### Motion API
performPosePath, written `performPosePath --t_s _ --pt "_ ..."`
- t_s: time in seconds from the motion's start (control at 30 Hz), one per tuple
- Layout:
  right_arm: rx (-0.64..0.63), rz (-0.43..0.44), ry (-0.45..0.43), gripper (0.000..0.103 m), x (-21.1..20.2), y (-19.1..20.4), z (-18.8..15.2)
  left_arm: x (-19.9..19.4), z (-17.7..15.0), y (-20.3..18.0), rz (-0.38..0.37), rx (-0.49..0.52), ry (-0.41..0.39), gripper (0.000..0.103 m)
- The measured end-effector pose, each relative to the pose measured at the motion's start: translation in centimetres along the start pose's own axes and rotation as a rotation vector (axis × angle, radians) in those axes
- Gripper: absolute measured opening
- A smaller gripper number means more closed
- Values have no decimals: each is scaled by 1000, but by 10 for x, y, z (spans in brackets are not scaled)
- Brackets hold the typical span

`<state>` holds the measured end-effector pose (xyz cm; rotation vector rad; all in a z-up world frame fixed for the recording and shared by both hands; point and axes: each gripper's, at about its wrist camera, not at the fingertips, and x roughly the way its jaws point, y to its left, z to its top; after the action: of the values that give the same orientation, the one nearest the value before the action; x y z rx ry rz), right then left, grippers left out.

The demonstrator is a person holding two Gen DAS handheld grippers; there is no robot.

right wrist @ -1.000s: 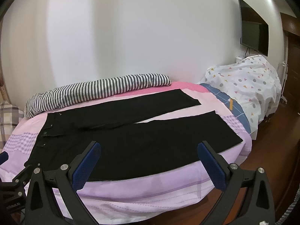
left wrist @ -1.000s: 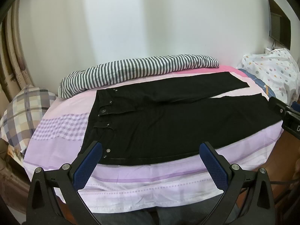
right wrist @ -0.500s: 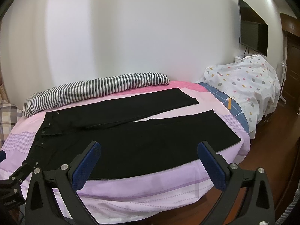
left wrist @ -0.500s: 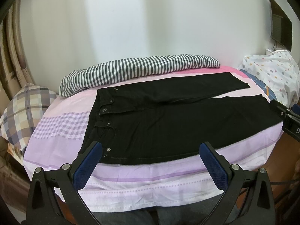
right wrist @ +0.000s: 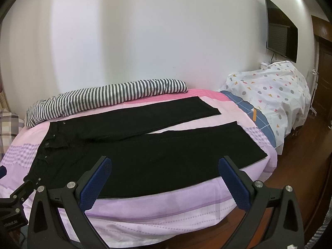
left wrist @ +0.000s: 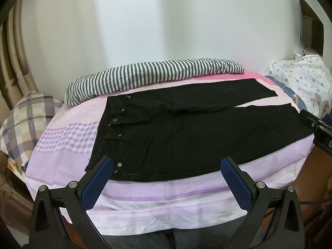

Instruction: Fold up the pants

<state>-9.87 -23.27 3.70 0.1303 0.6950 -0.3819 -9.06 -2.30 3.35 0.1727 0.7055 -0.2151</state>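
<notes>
Black pants (left wrist: 186,137) lie flat on the bed, waistband to the left, the two legs spread apart toward the right; they also show in the right wrist view (right wrist: 157,151). My left gripper (left wrist: 167,161) is open and empty, held in front of the bed's near edge, facing the waist end. My right gripper (right wrist: 165,160) is open and empty, held in front of the near leg. The right gripper's body shows at the right edge of the left wrist view (left wrist: 317,128).
The bed has a pink and lilac sheet (left wrist: 145,199). A striped rolled blanket (left wrist: 149,76) lies along the wall. A plaid pillow (left wrist: 22,124) is at the left. A cloth-covered object (right wrist: 274,95) stands at the right, with wooden floor (right wrist: 300,155) beside it.
Both views have shifted slightly, the right one a little more; the pants have not moved and both grippers stay open.
</notes>
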Motion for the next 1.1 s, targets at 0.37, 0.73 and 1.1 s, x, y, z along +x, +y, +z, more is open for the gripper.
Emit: performPosePath --t_s 0.37,0.73,1.1 --pt "2 5 33 102 20 -3 0 23 2 4 -22 -13 24 102" --pt "-80 115 99 102 60 22 17 78 25 41 -28 -115 127 102" --pt "-169 231 179 102 152 86 73 183 89 171 17 -333 228 70"
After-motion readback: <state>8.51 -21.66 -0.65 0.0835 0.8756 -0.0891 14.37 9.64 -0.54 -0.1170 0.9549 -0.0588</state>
